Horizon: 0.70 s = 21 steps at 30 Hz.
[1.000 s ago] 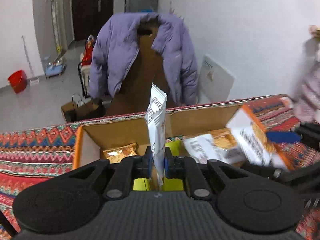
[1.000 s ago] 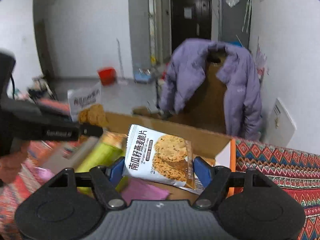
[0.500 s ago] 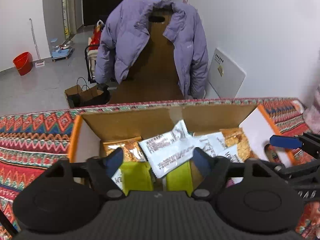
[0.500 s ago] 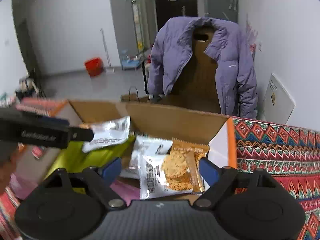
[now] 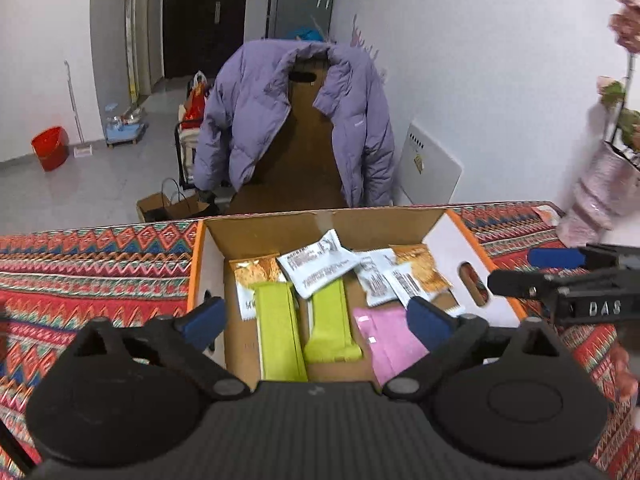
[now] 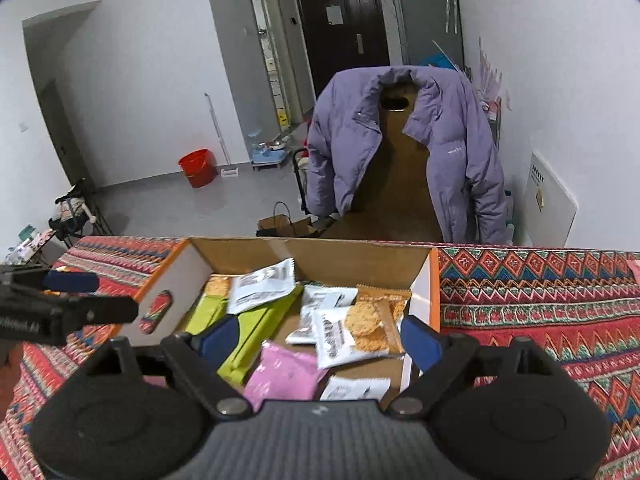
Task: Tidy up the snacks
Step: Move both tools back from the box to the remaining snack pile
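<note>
An open cardboard box (image 5: 280, 232) sits on the patterned cloth and holds several snack packets. The white packet (image 5: 320, 270) lies on top of two green bars (image 5: 280, 328). A pink packet (image 5: 388, 332) and oat-cookie packets (image 5: 404, 276) lie to the right. My left gripper (image 5: 316, 316) hovers above the box's near side, its jaws opening wide with nothing between the pads. My right gripper (image 6: 318, 336) hangs over the box (image 6: 320, 256), its jaws also opening and gripping nothing. The oat-cookie packet (image 6: 352, 328) lies loose below it. The right gripper's fingers (image 5: 556, 258) show at the right edge of the left wrist view.
A red patterned cloth (image 5: 80, 272) covers the table on both sides of the box. A pink vase with flowers (image 5: 600, 188) stands at the far right. Behind the table are a purple jacket (image 5: 296, 120), a white board (image 5: 432, 168) and a red bucket (image 5: 50, 148).
The left gripper let go of the upright white packet, which now lies in the box. The right gripper released the oat-cookie packet into the box. Both grippers drew back and up.
</note>
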### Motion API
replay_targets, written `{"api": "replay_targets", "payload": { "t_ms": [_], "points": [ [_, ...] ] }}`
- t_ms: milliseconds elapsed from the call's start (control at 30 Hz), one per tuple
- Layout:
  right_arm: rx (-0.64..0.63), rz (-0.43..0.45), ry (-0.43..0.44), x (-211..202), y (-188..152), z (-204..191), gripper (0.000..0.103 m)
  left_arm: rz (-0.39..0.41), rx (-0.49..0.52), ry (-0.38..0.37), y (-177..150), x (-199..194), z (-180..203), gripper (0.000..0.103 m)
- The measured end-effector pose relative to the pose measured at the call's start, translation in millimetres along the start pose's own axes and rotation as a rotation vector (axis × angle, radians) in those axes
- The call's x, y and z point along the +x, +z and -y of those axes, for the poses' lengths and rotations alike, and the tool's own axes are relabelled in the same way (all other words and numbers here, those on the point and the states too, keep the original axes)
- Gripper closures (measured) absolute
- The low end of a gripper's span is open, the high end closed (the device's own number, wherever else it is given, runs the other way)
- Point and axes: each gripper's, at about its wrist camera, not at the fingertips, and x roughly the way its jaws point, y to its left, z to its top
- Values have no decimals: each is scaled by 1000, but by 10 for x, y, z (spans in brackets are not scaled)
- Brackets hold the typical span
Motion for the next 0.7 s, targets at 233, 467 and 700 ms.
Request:
{"api": "replay_targets", "payload": {
  "t_ms": [233, 467, 700],
  "points": [
    [-56, 64, -13, -678, -384, -204, 5, 107, -20, 52, -721, -781, 87, 0],
    [-125, 184, -10, -1444, -1064, -404, 4, 257, 17, 80, -1619, -1624, 232, 0],
    [-165, 293, 18, -2121, -1870, -642, 0, 316, 8, 113, -2487, -2176, 408, 0]
  ]
}}
